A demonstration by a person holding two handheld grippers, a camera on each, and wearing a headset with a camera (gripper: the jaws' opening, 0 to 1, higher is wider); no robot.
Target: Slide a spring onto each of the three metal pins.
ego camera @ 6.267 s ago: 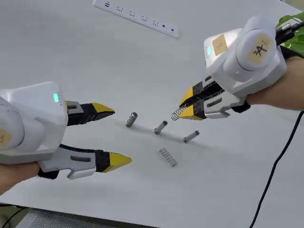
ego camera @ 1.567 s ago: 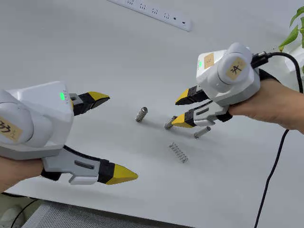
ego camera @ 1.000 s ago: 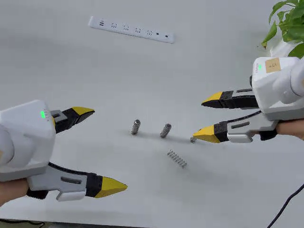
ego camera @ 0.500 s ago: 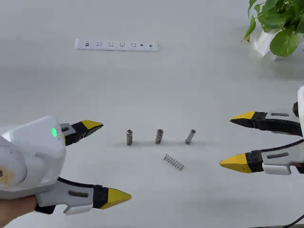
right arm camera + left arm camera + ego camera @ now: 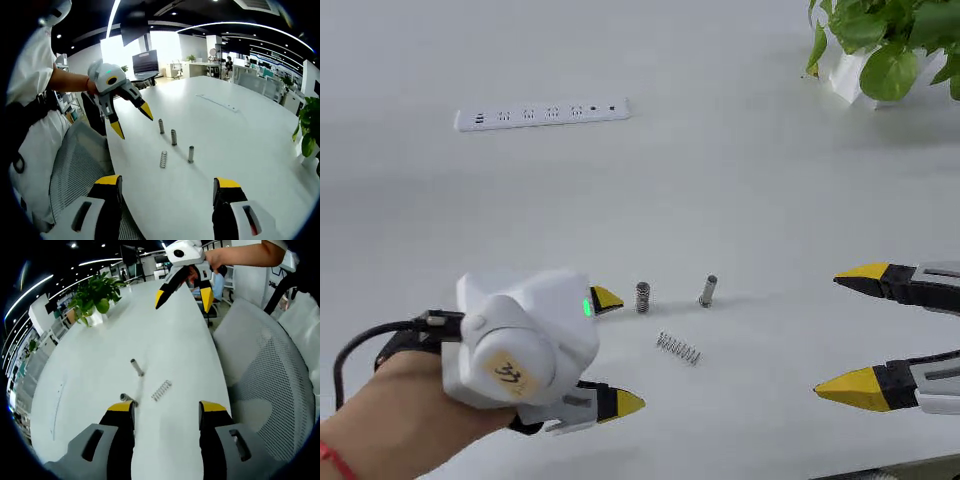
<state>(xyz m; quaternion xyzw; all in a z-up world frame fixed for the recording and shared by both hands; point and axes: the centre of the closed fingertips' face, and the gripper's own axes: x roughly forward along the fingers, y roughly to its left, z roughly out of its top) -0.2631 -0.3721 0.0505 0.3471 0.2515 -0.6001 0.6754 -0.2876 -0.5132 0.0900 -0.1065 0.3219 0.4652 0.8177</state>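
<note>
Three short metal pins stand in a row on the white table (image 5: 740, 180). The bare pin (image 5: 708, 290) (image 5: 190, 154) (image 5: 136, 367) is at the right end. The middle pin (image 5: 642, 296) (image 5: 173, 137) wears a spring, and so does the far pin (image 5: 161, 126). A loose spring (image 5: 678, 348) (image 5: 163, 159) (image 5: 161, 390) lies flat in front of the row. My left gripper (image 5: 615, 350) (image 5: 167, 410) is open, its upper fingertip just left of the middle pin. My right gripper (image 5: 830, 335) (image 5: 167, 182) is open and empty, well right of the pins.
A white power strip (image 5: 540, 114) lies at the back of the table. A potted plant (image 5: 880, 40) stands at the back right. The table's near edge runs just below both grippers, with a mesh chair (image 5: 260, 365) beside it.
The spring held by my right gripper now sits on the middle pin, and that gripper has opened and drawn back right. My left gripper has moved in toward the pins.
</note>
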